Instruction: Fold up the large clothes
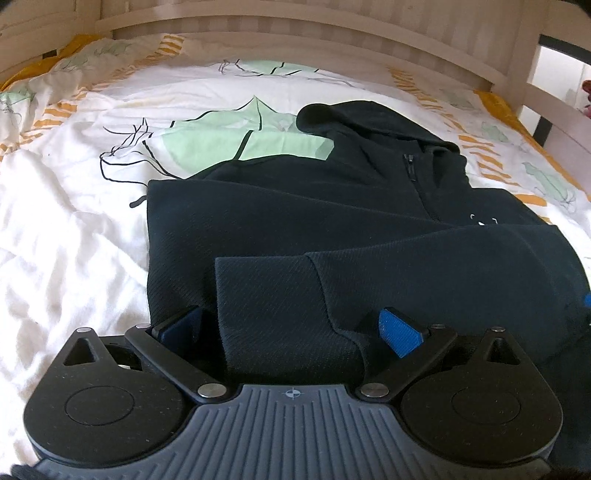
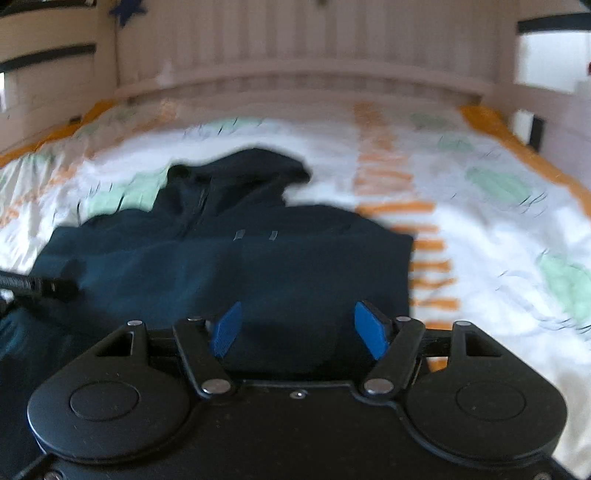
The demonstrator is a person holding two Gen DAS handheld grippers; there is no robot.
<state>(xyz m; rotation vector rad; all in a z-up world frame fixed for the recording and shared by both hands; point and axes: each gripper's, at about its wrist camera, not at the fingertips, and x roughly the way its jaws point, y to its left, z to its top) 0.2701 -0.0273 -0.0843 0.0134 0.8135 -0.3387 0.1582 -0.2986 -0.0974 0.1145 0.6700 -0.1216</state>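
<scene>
From the left wrist, the dark hoodie (image 1: 332,221) lies partly folded on the patterned duvet (image 1: 74,240), hood toward the wooden headboard (image 1: 295,33); the left gripper (image 1: 291,328) stands spread wide, a folded sleeve cuff (image 1: 266,291) between its blue pads (image 1: 400,332), unpinched. From the right wrist, blurred, the right gripper (image 2: 301,328) hangs spread apart over the hoodie's (image 2: 229,258) near edge, gripping nothing.
</scene>
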